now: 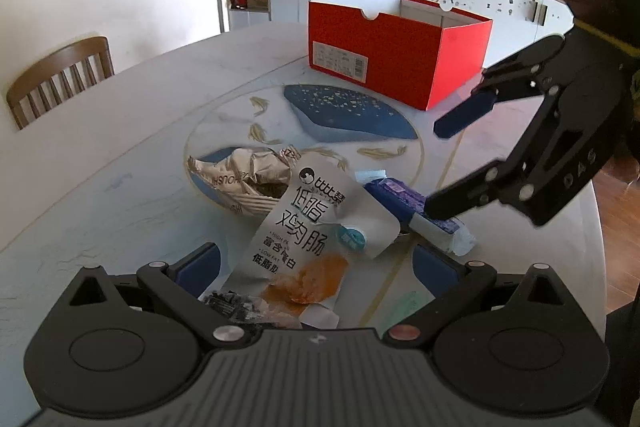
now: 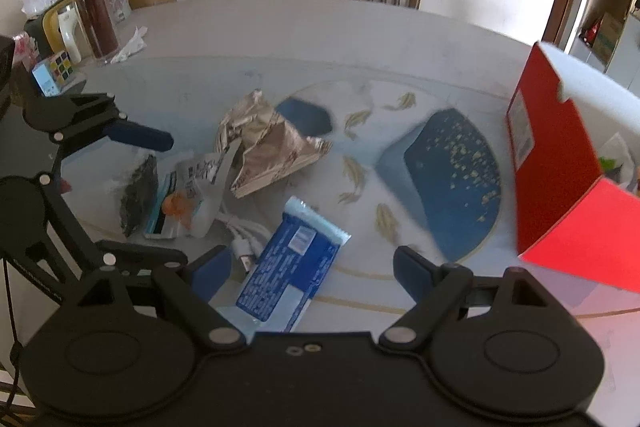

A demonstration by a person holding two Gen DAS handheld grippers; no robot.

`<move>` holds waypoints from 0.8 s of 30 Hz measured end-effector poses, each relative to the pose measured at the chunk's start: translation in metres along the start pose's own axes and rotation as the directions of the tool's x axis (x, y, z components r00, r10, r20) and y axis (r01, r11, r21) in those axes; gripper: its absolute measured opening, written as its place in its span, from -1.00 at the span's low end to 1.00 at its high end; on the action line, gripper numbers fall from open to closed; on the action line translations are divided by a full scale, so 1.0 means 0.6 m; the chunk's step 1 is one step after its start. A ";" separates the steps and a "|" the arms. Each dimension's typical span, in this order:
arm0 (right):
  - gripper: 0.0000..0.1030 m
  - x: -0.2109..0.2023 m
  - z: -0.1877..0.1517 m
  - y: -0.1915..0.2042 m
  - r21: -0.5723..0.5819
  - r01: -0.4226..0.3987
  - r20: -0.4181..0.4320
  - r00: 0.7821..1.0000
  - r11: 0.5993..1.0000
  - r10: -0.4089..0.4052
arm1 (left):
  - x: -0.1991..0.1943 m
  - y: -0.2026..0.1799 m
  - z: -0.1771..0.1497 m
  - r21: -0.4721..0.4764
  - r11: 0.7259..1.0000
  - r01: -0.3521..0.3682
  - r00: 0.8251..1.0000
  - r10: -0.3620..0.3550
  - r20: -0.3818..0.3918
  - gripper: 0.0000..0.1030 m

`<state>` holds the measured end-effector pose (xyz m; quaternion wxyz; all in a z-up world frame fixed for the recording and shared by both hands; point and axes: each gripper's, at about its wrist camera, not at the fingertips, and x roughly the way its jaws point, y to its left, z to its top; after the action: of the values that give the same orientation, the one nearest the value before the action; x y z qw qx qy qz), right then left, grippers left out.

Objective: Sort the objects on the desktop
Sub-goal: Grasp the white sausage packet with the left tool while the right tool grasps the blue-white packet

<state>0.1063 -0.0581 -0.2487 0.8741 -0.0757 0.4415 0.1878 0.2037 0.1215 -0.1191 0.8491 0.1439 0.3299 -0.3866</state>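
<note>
Glossy white film, printed with black characters and an orange food picture: the sausage pouch (image 1: pixel 304 239) lies flat on the pale marble-look counter (image 1: pixel 120 163), seen from the left wrist. Left gripper (image 1: pixel 316 263) has its jaws spread wide; the pouch's lower half sits between the blue pads, not pressed by either. Behind the pouch, touching it, a crumpled silver foil bag (image 1: pixel 244 175). Right of the pouch, a blue-and-white rectangular wrapper (image 1: pixel 416 211), crinkled at its sealed end. Right gripper (image 1: pixel 440 171) enters from the right, jaws apart, lower finger tip over that wrapper; contact cannot be told. Far beyond the pouch, a red cardboard box (image 1: pixel 400 59), lid off, white inside; contents not visible here.

Right wrist view: the blue-and-white wrapper (image 2: pixel 288 267) lies between the wide-open jaws of the right gripper (image 2: pixel 312 267), untouched by the pads. Left of it, a coiled white cable (image 2: pixel 244 239), smooth and rubbery. Further left, the sausage pouch (image 2: pixel 192 195), with a dark crinkled packet (image 2: pixel 138 195) beside it. The foil bag (image 2: pixel 268 147) sits above the wrapper. The left gripper (image 2: pixel 160 199) stands at the left edge, jaws open. The red box (image 2: pixel 560 171) is well right of the wrapper; something white and green shows inside, too blurred to name.
</note>
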 end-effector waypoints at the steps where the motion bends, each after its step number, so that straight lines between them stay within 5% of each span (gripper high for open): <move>1: 0.72 0.006 -0.002 0.000 0.004 -0.003 -0.010 1.000 1.000 0.003 | 0.003 0.001 0.000 0.003 1.000 0.002 1.000 -0.002 0.000 1.00; 15: 0.53 0.046 -0.019 -0.002 0.008 -0.002 -0.106 0.994 1.000 0.003 | 0.028 0.002 -0.001 0.045 0.999 -0.001 1.000 0.003 -0.031 0.98; 24: 0.17 0.042 -0.021 0.008 -0.036 -0.005 -0.090 0.996 0.999 0.002 | 0.039 -0.005 -0.002 0.071 0.997 -0.007 0.998 0.011 -0.055 0.39</move>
<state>0.1087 -0.0509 -0.2762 0.8514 -0.0993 0.4772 0.1936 0.2123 0.1067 -0.1355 0.8359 0.1860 0.3387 -0.3899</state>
